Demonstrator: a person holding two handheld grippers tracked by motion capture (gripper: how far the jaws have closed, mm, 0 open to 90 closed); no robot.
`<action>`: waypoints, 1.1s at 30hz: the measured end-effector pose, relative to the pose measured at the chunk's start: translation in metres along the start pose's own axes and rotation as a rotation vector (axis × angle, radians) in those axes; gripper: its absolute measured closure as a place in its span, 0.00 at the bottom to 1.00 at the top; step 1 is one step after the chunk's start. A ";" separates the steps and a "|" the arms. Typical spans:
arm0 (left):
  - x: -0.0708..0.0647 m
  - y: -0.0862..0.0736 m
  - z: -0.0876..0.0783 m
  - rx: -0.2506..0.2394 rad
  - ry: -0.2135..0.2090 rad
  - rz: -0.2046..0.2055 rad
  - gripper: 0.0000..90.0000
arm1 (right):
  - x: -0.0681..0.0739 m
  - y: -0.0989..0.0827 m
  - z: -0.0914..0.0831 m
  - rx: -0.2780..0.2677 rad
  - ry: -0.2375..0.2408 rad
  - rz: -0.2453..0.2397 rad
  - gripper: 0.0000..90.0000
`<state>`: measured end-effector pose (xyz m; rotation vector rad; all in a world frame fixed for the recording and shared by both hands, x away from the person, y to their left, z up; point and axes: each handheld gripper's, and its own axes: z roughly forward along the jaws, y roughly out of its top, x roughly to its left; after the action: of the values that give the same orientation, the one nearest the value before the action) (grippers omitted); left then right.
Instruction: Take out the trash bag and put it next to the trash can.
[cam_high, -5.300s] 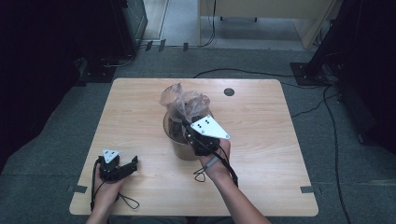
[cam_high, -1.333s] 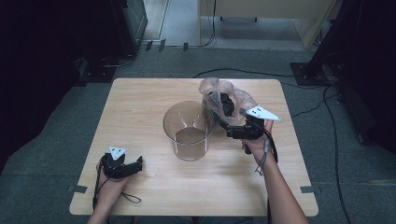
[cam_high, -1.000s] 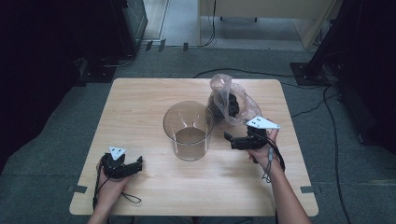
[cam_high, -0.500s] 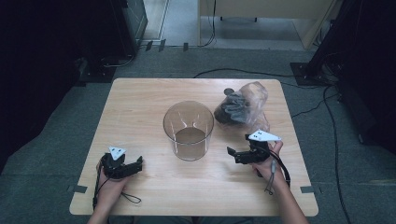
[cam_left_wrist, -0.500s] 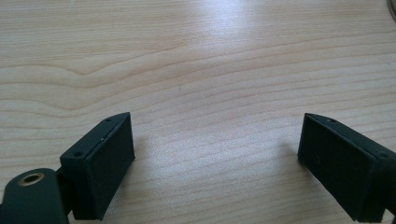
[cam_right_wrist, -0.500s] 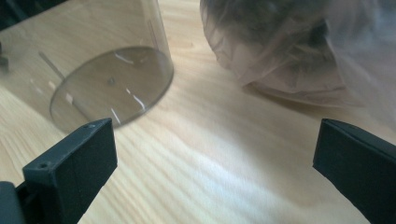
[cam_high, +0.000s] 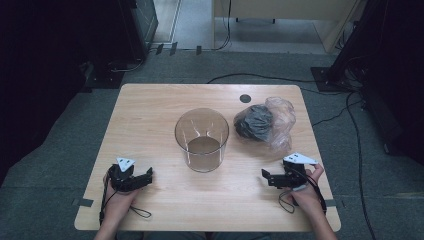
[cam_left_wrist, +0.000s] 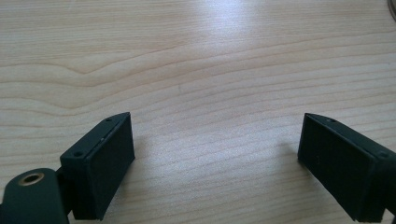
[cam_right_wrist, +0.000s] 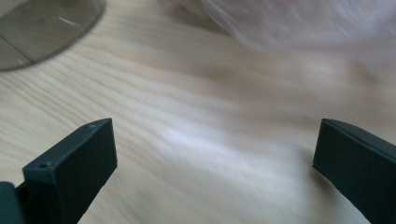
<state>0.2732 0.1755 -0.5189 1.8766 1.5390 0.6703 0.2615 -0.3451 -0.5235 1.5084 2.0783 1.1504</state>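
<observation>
Plastic bag (cam_high: 265, 123), one, clear and crumpled round a dark bundle; lies on the wooden table (cam_high: 150, 110) ahead of the right gripper (cam_high: 267, 177) and slightly to its outer side, near but apart from it, nothing holding it. In the right gripper view its pale film (cam_right_wrist: 299, 21) sits beyond the spread jaws, not between them. Clear bin (cam_high: 201, 138), one, round, upright, open-topped, apparently empty; stands ahead and inward of the right gripper, just beside the bag, not clearly touching. Right gripper, one: released, jaws wide, low over the table's near edge, held in a hand. Left gripper (cam_high: 142, 177), one: likewise released, jaws wide over bare wood (cam_left_wrist: 210, 93), well apart from bin and bag. Step in hand, by my reading: bag set out beside the bin, both claws parked, work looks finished or paused. Next move, if any, calls for reaching forward to the bag or withdrawing. Also: one dark round cable hole (cam_high: 245, 98) beyond the bag.
</observation>
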 end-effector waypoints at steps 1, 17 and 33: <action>0.000 0.000 0.000 0.000 0.000 0.000 0.12 | -0.003 -0.002 -0.003 0.009 -0.007 0.009 0.00; 0.000 -0.001 -0.001 0.001 0.000 -0.001 0.12 | -0.027 -0.023 -0.032 0.055 -0.378 0.120 0.00; 0.000 -0.001 -0.001 0.001 0.000 -0.001 0.12 | -0.031 -0.024 -0.034 0.046 -0.436 0.175 0.00</action>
<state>0.2722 0.1754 -0.5189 1.8767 1.5399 0.6692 0.2355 -0.3903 -0.5264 1.8015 1.7167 0.7419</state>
